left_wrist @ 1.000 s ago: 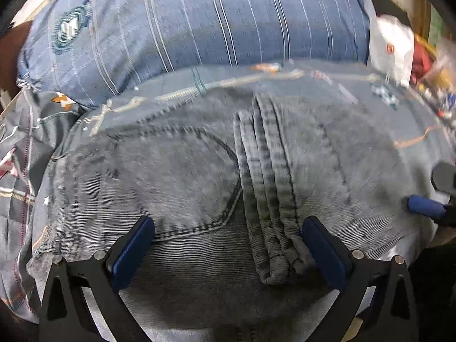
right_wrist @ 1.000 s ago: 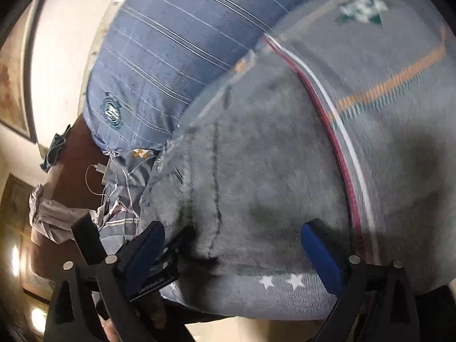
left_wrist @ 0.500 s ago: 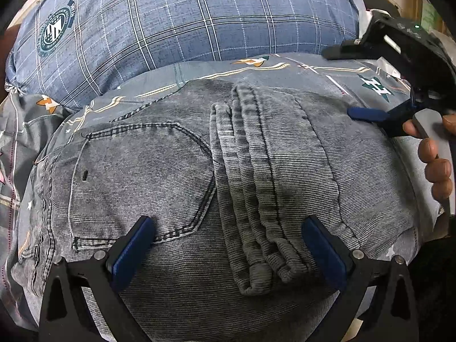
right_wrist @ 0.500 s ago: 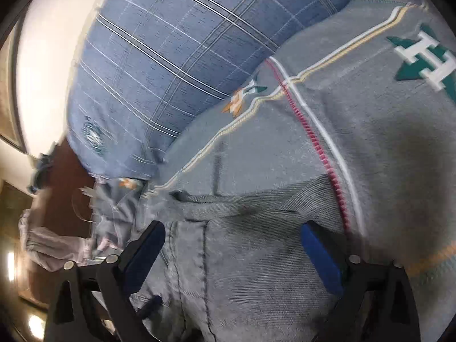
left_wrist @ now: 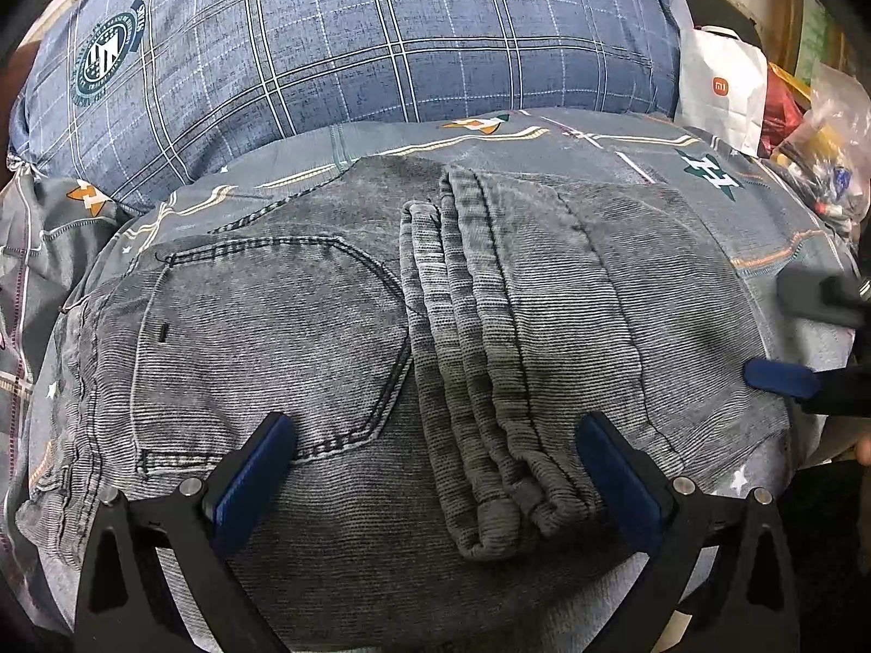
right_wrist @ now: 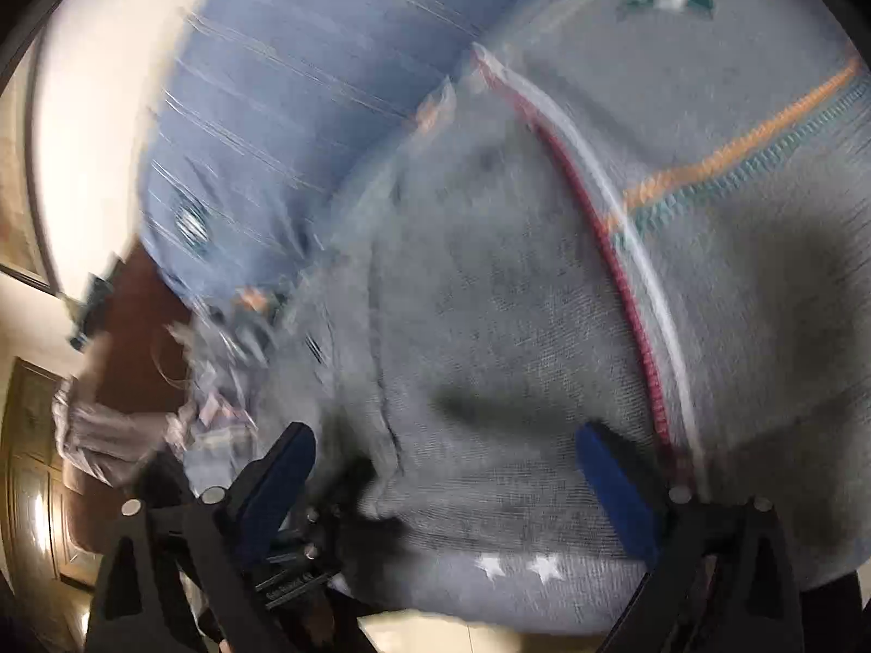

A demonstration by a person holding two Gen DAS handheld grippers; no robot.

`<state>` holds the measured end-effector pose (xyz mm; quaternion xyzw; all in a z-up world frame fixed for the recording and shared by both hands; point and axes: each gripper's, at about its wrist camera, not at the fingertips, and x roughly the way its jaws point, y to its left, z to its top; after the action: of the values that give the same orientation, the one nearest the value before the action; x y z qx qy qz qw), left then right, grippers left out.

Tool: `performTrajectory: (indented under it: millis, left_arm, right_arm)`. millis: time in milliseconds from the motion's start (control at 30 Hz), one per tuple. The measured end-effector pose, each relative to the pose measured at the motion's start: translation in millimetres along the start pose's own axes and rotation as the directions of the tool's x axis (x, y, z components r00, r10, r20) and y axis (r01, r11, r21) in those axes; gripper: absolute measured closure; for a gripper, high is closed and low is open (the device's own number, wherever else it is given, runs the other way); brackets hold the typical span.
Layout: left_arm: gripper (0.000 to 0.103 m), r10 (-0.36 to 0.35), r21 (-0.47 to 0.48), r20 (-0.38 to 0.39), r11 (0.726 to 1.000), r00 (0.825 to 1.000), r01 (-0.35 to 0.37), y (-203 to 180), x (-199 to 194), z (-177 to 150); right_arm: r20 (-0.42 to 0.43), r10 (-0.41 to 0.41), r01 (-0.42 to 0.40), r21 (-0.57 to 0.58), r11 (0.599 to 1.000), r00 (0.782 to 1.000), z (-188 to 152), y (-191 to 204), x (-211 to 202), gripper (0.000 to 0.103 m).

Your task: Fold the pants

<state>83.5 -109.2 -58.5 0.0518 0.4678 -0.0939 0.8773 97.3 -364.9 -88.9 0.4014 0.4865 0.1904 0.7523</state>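
The grey washed-denim pants (left_wrist: pixel 337 326) lie folded on a bed covered by a grey patterned bedsheet (left_wrist: pixel 626 136), with a large blue plaid pillow (left_wrist: pixel 354 32) just beyond their far edge. A back pocket faces up on the left half of the bundle, and the stacked leg hems (left_wrist: pixel 479 359) run as a ridge of layered cuffs from far to near across the middle, ending in a rounded fold near the camera.

The left gripper (left_wrist: pixel 435 468) hovers over the near edge of the denim with its blue-padded fingers (left_wrist: pixel 256 468) spread wide on either side of the cuff ridge, holding nothing. The right gripper (right_wrist: pixel 446 479) is at the right edge of the bundle; its own view is badly blurred, but its fingers (right_wrist: pixel 609 484) also stand wide apart with no cloth between them. In the left wrist view one of its blue tips (left_wrist: pixel 778 378) sits just beside the right-hand fold of the pants. Beyond the bed on the far right are a white paper bag (left_wrist: pixel 718 81) and some clutter in plastic.

As a judgement, the folding looks nearly complete: the pants are already a compact rectangle, and the step in hand seems to be tidying or a final fold. A next move would call for closing on the thick cuff stack or the right edge, taking all layers together so the hems do not slide apart, then carrying that side over the pocket half.
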Motion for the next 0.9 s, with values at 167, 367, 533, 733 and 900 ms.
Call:
performTrajectory:
  millis: [167,367,533,733,900]
  left_arm:
    - [0.0,-0.042,-0.067,0.087,0.997,0.995,0.048,13,-32,9]
    - [0.0,-0.032,-0.093,0.123,0.995,0.992,0.043,23,-50,18]
    - [0.0,-0.007,-0.071,0.078,0.997,0.997,0.013,19,-37,19]
    - [0.0,-0.019,-0.057,0.097,0.998,0.995,0.025,7,-35,21]
    - [0.0,0.013,0.048,-0.087,0.999,0.996,-0.008,-13,13,9]
  right_arm:
    - [0.102,0.023,-0.013,-0.101,0.995,0.995,0,33,-48,0.005]
    - [0.128,0.027,-0.027,-0.003,1.0,0.991,-7,-2,-62,0.005]
    - [0.11,0.069,-0.075,0.052,0.996,0.991,1,-29,-48,0.005]
    - [0.104,0.13,-0.129,-0.019,0.991,0.986,16,-10,-38,0.005]
    - [0.067,0.137,-0.136,-0.015,0.991,0.988,36,-5,-3,0.005]
